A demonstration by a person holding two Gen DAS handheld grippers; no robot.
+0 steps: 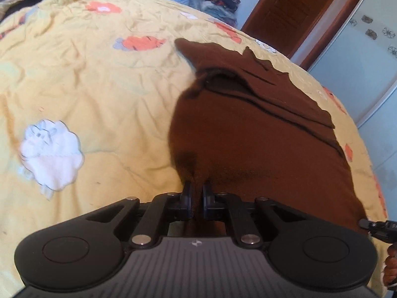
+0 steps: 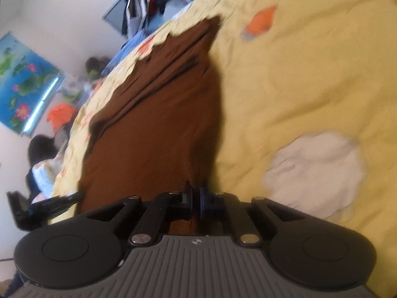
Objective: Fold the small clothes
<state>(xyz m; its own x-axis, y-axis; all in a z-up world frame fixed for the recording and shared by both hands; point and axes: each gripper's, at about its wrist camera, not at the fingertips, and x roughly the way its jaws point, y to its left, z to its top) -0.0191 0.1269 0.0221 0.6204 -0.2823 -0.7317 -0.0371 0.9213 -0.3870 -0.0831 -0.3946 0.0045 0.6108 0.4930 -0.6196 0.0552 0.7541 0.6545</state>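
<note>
Pinching brown garment (image 1: 248,136) near edge, left tongs (image 1: 196,196) are pressed together on fabric w/ cloth lying across yellow bedspread (image 1: 99,94).

Right wrist view: right tongs (image 2: 195,195) are likewise gripping same garment's (image 2: 153,124) near edge; rest is spreading over bedspread (image 2: 297,74), blurred.

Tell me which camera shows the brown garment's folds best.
Left wrist: the brown garment is sharper there, its layered folds and scalloped far edge plain. Right wrist shows the brown garment blurred, folds only as streaks.
</note>
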